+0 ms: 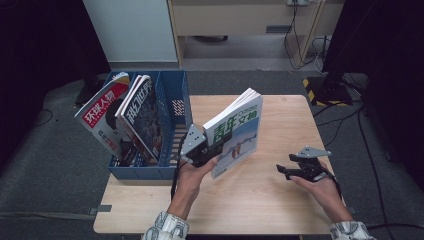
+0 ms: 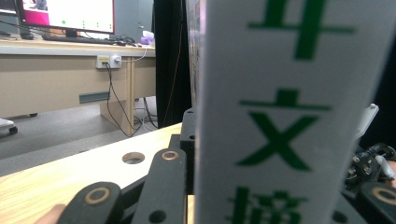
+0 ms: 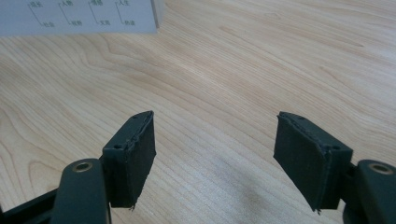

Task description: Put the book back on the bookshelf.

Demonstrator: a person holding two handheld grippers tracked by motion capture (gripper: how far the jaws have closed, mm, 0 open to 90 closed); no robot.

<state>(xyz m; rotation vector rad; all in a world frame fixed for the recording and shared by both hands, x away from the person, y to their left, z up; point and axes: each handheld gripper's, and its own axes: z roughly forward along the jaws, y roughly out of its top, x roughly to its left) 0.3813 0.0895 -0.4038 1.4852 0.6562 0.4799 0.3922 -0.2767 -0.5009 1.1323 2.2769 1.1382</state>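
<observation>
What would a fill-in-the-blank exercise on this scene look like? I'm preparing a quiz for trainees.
1. The left hand-held gripper holds a ____ with green lettering.
2. The right hand-held gripper has its jaws ____.
3. The blue rack holds two ____.
4. The table is made of ____.

Missing words: magazine; open; magazines; wood

High view: fixed overhead on the person's side, facing forward and down; takes in the whole wooden table (image 1: 280, 115), the blue file rack (image 1: 172, 125) at its left and the floor beyond.

Left gripper view: rides low over the table (image 2: 56, 175), facing level across the room toward a desk (image 2: 60, 70); a magazine (image 2: 285, 116) stands very near the lens. Shared with the high view: magazine (image 1: 235, 132), table.

Right gripper view: close above the table (image 3: 261, 70), tilted down along its own jaws; magazine corner (image 3: 79, 16) at top left.
</observation>
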